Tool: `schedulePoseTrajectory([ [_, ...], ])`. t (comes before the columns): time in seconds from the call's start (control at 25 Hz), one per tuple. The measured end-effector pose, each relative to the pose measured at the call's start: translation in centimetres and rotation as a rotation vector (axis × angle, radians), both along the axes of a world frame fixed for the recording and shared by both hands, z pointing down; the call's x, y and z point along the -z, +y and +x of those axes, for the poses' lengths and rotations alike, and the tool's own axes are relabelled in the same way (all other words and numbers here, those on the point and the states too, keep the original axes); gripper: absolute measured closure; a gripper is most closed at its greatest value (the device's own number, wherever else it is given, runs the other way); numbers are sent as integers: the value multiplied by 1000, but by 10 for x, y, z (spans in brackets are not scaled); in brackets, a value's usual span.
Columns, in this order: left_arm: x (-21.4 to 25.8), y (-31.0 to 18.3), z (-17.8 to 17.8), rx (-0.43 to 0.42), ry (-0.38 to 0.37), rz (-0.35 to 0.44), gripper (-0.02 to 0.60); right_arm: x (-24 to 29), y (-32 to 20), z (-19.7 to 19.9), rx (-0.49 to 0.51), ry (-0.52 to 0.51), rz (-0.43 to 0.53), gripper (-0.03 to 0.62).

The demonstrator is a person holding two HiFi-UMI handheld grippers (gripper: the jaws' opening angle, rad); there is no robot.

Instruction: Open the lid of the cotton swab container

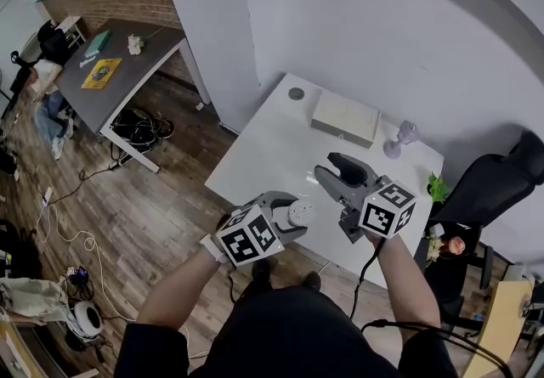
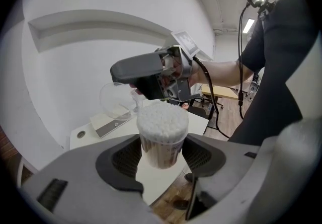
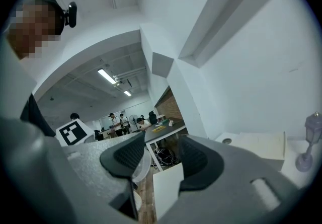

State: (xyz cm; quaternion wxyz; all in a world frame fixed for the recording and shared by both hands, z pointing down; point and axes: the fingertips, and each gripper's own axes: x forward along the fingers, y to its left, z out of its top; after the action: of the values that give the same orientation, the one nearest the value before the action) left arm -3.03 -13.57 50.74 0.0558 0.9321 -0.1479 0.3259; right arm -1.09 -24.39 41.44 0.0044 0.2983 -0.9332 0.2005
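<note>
The cotton swab container (image 2: 162, 135) stands upright between the pads of my left gripper (image 2: 162, 156), which is shut on its sides. Its top is bare, and the white swab tips show. In the head view the container (image 1: 300, 213) and my left gripper (image 1: 293, 217) are above the table's near edge. The clear domed lid (image 2: 116, 101) hangs off the container, up and to the left, at the tips of my right gripper (image 2: 138, 77). In the right gripper view the lid (image 3: 142, 163) lies against the left pad of the right gripper (image 3: 160, 160). In the head view my right gripper (image 1: 338, 166) is just beyond the container.
The white table (image 1: 272, 147) carries a flat cream box (image 1: 344, 117), a small glass ornament (image 1: 399, 140) and a round grommet (image 1: 296, 93). A black chair (image 1: 493, 185) and a small plant (image 1: 438, 188) are to the right. A grey desk (image 1: 119, 70) stands far left with cables beneath it.
</note>
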Motion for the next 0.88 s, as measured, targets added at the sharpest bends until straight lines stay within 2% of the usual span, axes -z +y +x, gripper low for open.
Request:
schedulePoseTrajectory([
  [0.2,-11,-11,-6,59,-7,-23,334,21,-5,16,-73,-21,58,402],
  [0.6,-17,-42,-25,205,-14,-16,334,35,-3,39,-208,99,190,508],
  [0.88,-9,-58,-41,363,54,-40,334,44,2,57,-305,155,272,530],
])
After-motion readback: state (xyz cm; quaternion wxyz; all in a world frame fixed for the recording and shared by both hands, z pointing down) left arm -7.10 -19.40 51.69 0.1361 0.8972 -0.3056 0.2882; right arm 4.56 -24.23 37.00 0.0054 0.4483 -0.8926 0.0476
